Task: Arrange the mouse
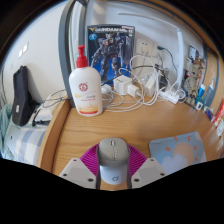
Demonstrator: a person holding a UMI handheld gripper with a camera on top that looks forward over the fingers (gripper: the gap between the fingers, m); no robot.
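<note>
A grey wireless mouse sits between my two fingers, its nose pointing away from me. The magenta pads press against both of its sides, so my gripper is shut on the mouse. It hangs just above the wooden desk. A light blue-grey mouse mat lies on the desk just to the right of the fingers.
A white bottle with a red pump stands ahead to the left. Behind it a robot model box leans on the wall, with tangled white cables and chargers beside it. A black bag sits far left.
</note>
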